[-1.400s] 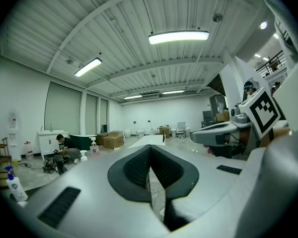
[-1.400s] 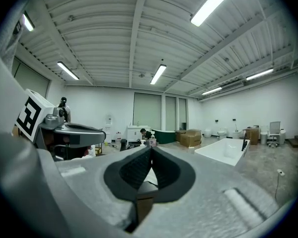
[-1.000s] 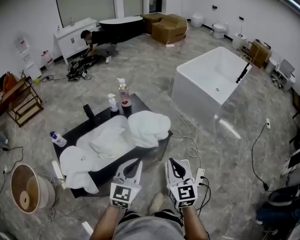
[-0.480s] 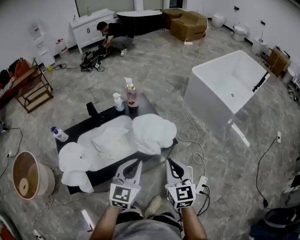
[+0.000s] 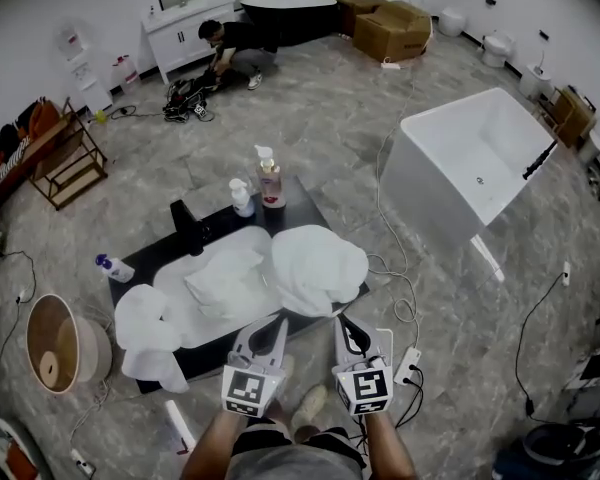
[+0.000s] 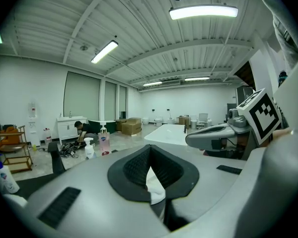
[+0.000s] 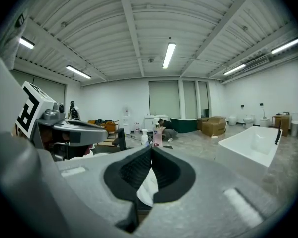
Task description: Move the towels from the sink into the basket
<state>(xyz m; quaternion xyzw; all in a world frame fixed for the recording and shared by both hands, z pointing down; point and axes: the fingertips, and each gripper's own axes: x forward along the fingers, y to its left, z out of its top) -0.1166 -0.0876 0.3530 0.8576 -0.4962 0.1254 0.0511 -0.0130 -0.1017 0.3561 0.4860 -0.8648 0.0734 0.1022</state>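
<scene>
Three white towels lie at the black sink [image 5: 302, 206]: a big bundle [image 5: 316, 267] on its right end, a folded one [image 5: 223, 283] in the white basin, and one [image 5: 145, 326] draped over its left front corner. The round wicker basket [image 5: 53, 352] stands on the floor to the left. Both grippers hover side by side just short of the sink's front edge. My left gripper [image 5: 270, 326] [image 6: 150, 148] is shut and holds nothing. My right gripper [image 5: 345, 325] [image 7: 151, 150] is shut and holds nothing too. White towel shows behind both pairs of jaws.
Two pump bottles [image 5: 269, 179] [image 5: 241, 198] and a black tap [image 5: 182, 224] stand at the sink's back; a small bottle [image 5: 113, 268] lies at its left. A white bathtub [image 5: 469, 169] stands to the right, cables and a power strip [image 5: 409, 364] on the floor. A person [image 5: 235, 42] crouches far back.
The view has drawn closer to the sink, which now sits lower and more central. Both grippers stay shut in front of me. The towels have not moved.
</scene>
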